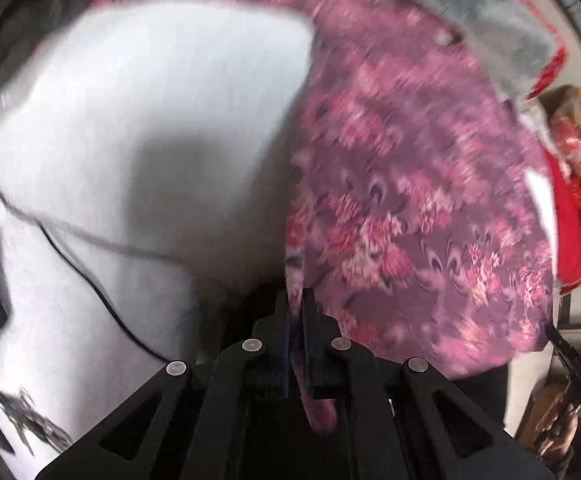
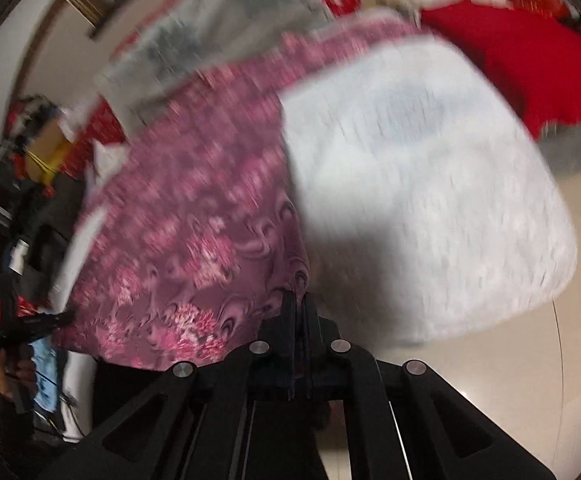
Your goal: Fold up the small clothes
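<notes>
— Both grippers had the cloth?
— Yes. The left gripper (image 1: 295,312) had its fingers closed tight on an edge of the purple floral garment (image 1: 418,216); the right gripper (image 2: 298,312) was pinched shut on another edge of it (image 2: 194,216).
— And where was it?
— Stretched between them, hanging over a white padded surface (image 2: 422,184). A red cloth (image 2: 522,76) lay beyond. Everything was blurred.

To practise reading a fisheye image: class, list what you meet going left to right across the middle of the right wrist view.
Cluttered dark items at the room's edge → pink floral garment → white cloth surface → red fabric, higher up at the far right.
</notes>
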### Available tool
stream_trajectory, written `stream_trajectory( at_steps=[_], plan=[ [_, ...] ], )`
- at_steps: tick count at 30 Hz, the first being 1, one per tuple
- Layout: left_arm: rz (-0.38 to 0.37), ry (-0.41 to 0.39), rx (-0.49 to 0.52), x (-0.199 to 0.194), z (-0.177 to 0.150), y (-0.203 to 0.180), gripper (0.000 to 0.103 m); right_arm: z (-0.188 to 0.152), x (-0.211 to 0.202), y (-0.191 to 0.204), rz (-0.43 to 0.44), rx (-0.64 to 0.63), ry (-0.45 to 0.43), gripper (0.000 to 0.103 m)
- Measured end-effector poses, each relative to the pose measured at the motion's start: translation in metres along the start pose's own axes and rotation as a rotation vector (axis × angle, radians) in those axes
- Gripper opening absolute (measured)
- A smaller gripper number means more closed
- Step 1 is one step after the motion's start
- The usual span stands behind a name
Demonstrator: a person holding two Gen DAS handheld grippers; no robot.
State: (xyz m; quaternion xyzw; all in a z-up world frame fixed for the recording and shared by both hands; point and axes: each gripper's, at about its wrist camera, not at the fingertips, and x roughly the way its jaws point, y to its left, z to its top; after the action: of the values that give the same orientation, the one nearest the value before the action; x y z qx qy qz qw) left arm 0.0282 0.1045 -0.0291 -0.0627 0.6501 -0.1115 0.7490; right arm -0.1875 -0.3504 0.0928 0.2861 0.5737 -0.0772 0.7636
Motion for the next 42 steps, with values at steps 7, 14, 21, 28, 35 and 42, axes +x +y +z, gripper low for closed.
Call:
stream_trajectory(
  at_steps=[7, 14, 21, 28, 35, 42],
  plan=[
    [0.016, -0.023, 0.005, -0.005, 0.019, 0.0, 0.007, 0.002, 0.03, 0.004, -0.137, -0.058, 0.112, 0.008],
    [0.031, -0.213, 0.102, -0.033, 0.056, -0.055, 0.055, 0.088, 0.039, 0.05, -0.048, -0.104, -0.1, 0.014],
    [0.132, -0.175, 0.144, 0.04, 0.09, -0.112, 0.054, 0.13, 0.134, 0.07, -0.125, -0.144, -0.019, 0.012],
    [0.16, -0.205, 0.189, 0.069, 0.095, -0.125, 0.064, 0.203, 0.076, -0.012, 0.014, 0.126, -0.202, 0.04],
    [0.147, -0.216, 0.207, 0.075, 0.097, -0.124, 0.071, 0.28, 0.062, -0.196, -0.06, 0.703, -0.373, 0.052],
    [0.14, -0.191, 0.213, 0.076, 0.109, -0.126, 0.074, 0.338, 0.129, -0.252, 0.0, 0.857, -0.301, 0.055]
  ],
)
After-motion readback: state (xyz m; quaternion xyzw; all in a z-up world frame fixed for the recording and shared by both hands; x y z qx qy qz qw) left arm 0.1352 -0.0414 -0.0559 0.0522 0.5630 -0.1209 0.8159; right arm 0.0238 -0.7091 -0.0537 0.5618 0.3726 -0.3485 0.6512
